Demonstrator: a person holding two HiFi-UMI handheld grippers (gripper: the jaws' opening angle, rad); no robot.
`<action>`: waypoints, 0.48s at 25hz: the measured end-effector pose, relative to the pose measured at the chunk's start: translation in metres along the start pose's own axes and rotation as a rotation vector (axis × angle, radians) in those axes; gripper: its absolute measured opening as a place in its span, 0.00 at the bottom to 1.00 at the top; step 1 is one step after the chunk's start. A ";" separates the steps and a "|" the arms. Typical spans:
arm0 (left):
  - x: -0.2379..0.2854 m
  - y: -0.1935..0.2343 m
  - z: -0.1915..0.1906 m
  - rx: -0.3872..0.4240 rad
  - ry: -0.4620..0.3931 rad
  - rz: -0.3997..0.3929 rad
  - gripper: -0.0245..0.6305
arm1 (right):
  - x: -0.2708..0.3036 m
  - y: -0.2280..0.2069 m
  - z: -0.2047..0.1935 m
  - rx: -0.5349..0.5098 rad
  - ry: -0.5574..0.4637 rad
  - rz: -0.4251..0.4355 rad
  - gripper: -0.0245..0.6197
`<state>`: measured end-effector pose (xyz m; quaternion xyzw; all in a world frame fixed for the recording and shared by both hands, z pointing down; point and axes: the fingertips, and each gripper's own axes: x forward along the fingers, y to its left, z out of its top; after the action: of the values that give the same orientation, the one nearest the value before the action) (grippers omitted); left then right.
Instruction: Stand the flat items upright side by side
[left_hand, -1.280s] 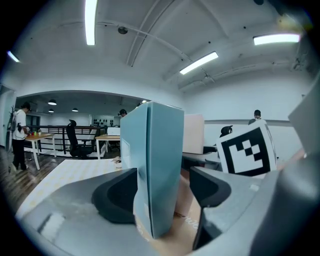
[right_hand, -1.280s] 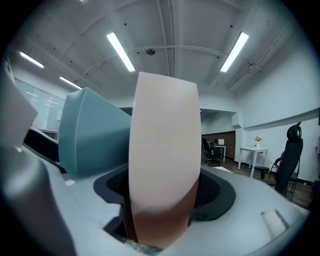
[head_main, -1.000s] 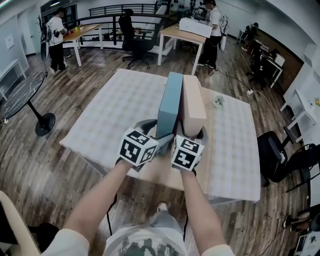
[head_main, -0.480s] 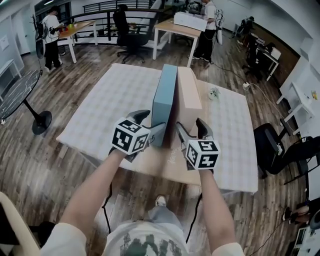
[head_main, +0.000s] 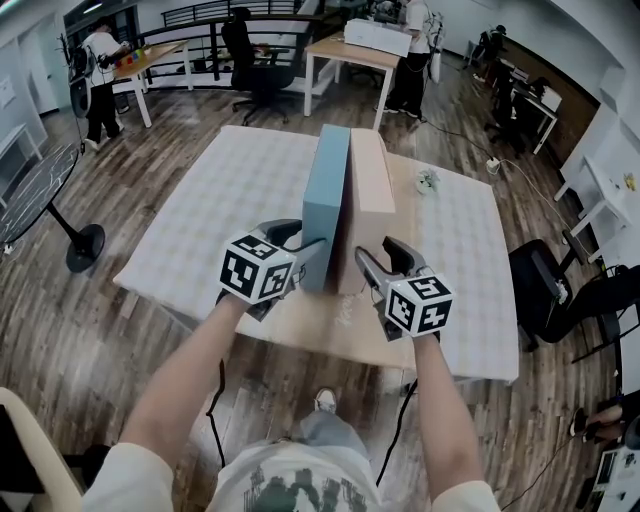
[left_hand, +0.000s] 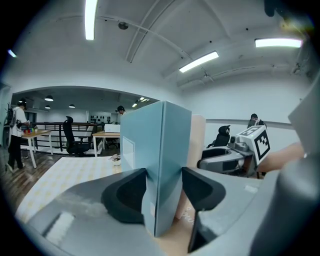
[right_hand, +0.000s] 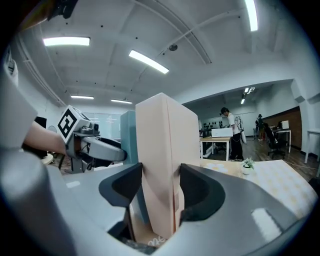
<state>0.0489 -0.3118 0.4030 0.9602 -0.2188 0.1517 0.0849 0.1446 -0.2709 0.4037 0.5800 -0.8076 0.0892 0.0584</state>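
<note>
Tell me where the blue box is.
In the head view the blue box stands upright on the table, the beige box close on its right; the left gripper's jaws have just closed on its near end.

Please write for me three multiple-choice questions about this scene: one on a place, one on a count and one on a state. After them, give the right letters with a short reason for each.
1. In the head view, where does the blue box stand?
A. left of the beige box
B. on top of it
C. on the floor

2. How many boxes stand upright on the table?
A. one
B. two
C. four

3. What does the right gripper have between its jaws?
A. nothing
B. the beige box
C. a chair

Answers:
1 A: the blue box stands at the left, the beige one beside it at the right.
2 B: only these two stand there.
3 B: the jaws have just been closing, and the pads press on both faces of the beige box.
</note>
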 end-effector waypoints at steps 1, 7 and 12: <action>0.001 -0.001 0.000 0.000 0.001 -0.003 0.40 | 0.002 0.002 0.000 0.002 -0.006 -0.005 0.41; 0.007 -0.008 0.002 -0.010 -0.006 -0.001 0.40 | 0.011 0.010 0.000 0.019 -0.019 -0.027 0.40; 0.000 -0.006 0.004 -0.012 -0.006 0.030 0.40 | 0.004 0.009 0.001 0.027 0.001 -0.090 0.40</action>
<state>0.0525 -0.3070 0.3982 0.9567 -0.2343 0.1489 0.0876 0.1345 -0.2723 0.4029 0.6166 -0.7793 0.0978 0.0548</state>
